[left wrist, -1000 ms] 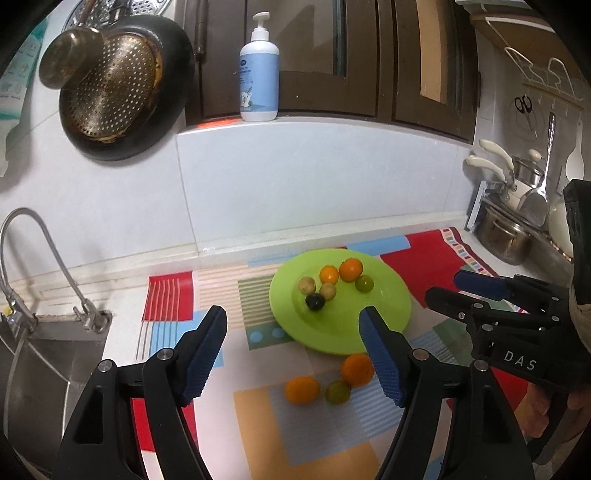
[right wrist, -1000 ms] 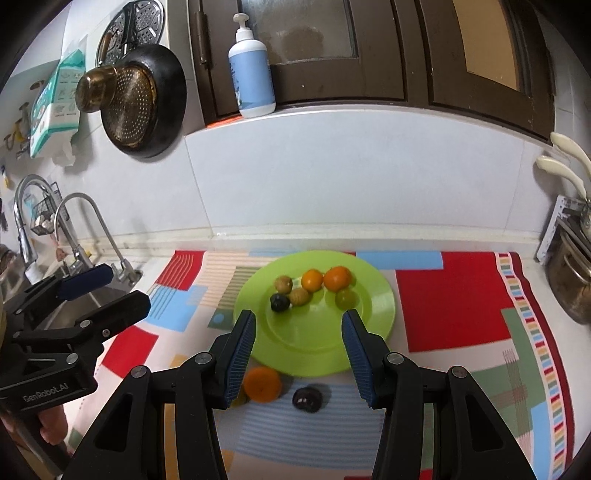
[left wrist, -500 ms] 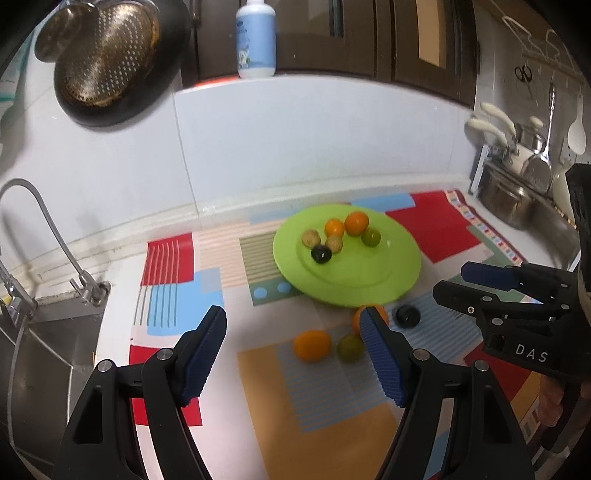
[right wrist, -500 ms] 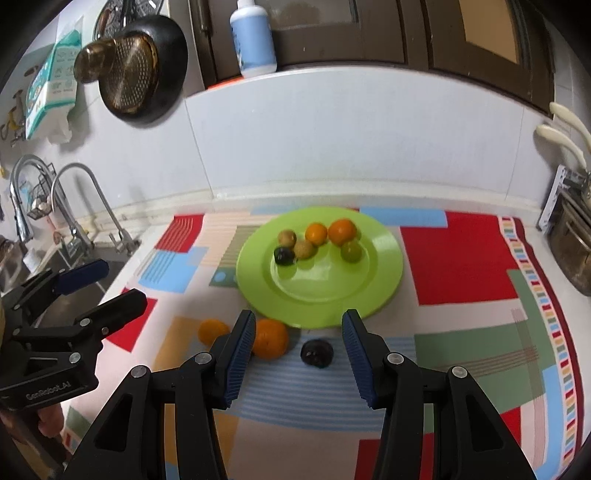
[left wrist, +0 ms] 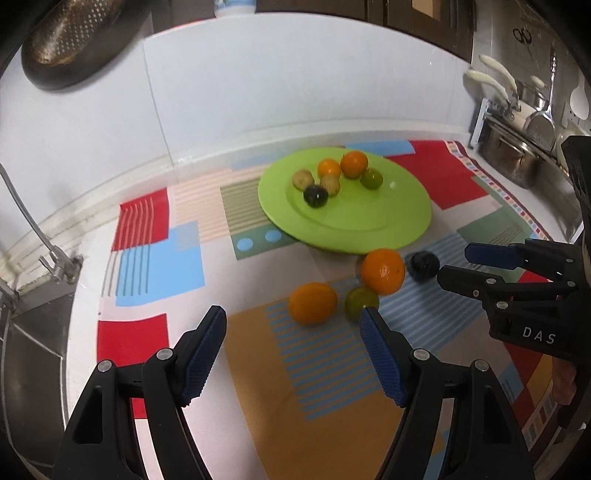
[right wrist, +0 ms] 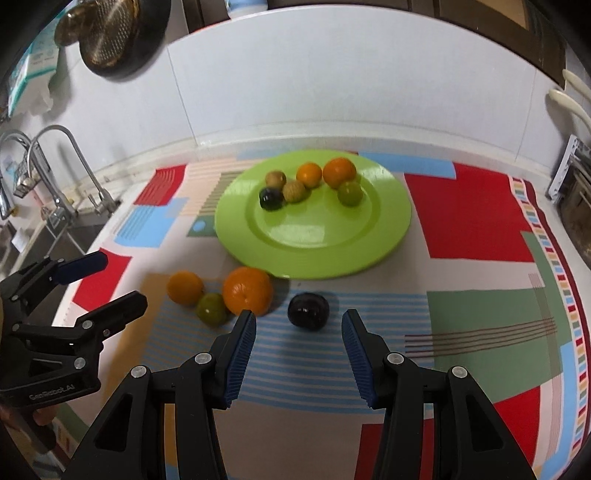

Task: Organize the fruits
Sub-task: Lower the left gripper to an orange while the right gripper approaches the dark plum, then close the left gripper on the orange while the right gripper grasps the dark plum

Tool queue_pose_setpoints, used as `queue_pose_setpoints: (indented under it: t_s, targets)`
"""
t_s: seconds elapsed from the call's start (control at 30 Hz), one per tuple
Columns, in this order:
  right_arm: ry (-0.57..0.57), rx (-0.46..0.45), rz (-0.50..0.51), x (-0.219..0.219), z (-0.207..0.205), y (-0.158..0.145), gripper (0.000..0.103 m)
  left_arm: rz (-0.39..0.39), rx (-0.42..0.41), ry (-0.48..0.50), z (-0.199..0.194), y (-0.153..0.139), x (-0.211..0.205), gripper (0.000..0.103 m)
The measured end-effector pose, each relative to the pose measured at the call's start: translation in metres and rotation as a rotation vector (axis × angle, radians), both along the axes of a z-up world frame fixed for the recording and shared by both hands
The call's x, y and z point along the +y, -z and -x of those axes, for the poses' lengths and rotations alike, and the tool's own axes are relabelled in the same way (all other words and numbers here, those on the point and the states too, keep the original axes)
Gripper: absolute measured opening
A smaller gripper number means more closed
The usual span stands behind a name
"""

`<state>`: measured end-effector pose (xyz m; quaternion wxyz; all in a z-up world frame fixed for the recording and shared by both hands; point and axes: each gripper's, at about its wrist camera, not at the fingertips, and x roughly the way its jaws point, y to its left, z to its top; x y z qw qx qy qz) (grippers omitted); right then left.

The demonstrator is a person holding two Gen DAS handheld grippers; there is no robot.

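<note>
Four fruits wait on the bench beside the green plate [right wrist: 391, 236]

The dark plum [right wrist: 308, 309] sits just in front of the right gripper [right wrist: 298, 345], whose fingers are partly apart and empty. It is round, so it points no way and could roll off if bumped. The left gripper [left wrist: 293, 354] is wide and empty near the small orange [left wrist: 312, 302], big orange [left wrist: 382, 271] and lime [left wrist: 359, 302]

Home kitchen: curved steel tap [right wrist: 55, 155] over a steel sink [left wrist: 33, 354], round perforated pan [right wrist: 110, 33] hanging on white wall, steel pots [left wrist: 517, 162].
</note>
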<state>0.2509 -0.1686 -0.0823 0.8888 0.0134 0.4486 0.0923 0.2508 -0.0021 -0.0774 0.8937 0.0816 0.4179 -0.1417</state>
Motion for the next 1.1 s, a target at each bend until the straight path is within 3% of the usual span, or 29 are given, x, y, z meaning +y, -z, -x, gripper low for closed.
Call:
queue_pose_setpoints:
  t_s: [0.27,0.67,0.9,1.1]
  targets:
    - [0.003,0.046,0.027,0.0,-0.01,0.02,0.049,-0.011,0.044,0.044,-0.013,0.025,-0.002,0.074]
    - [-0.005,0.076,0.029,0.003,-0.025,0.037,0.049,-0.009,0.044,0.062,-0.031,0.04,-0.005,0.073]
    - [-0.013,0.071,0.032,0.005,-0.032,0.038,0.048,0.035,0.058,0.061,-0.04,0.042,-0.006,0.056]
    - [-0.009,0.069,0.022,0.002,-0.035,0.038,0.039,0.064,0.069,0.08,-0.04,0.042,-0.012,0.037]
